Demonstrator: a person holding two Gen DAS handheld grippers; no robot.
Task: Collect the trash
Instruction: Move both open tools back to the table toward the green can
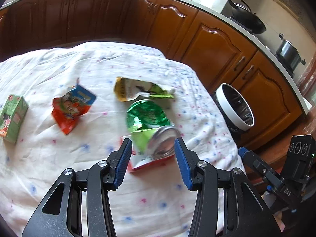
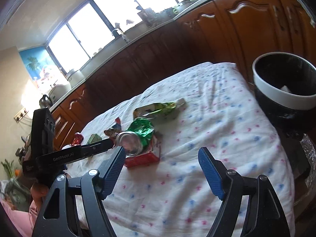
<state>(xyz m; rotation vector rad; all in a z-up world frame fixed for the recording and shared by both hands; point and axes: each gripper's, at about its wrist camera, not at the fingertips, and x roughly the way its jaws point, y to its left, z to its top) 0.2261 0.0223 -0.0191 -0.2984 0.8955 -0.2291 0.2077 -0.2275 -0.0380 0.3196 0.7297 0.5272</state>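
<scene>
The white cloth-covered tabletop (image 1: 79, 158) is carrying the litter. A black bin with a white rim (image 2: 284, 96) is standing off its right edge; only the right view shows something pale lying inside. The crushed green metal can (image 1: 152, 124) is lying mid-table on a red-and-white wrapper (image 2: 142, 159), its end between the left gripper's (image 1: 153, 154) spread, empty jaws. The right gripper (image 2: 162, 169) is hanging open near the front edge. Only the left view shows the green carton (image 1: 12, 116) sitting at the left edge.

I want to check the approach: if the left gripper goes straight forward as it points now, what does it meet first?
Most likely the crushed green can: its silver end lies just ahead of the open left gripper, between the finger lines. Depth is unclear.
</scene>
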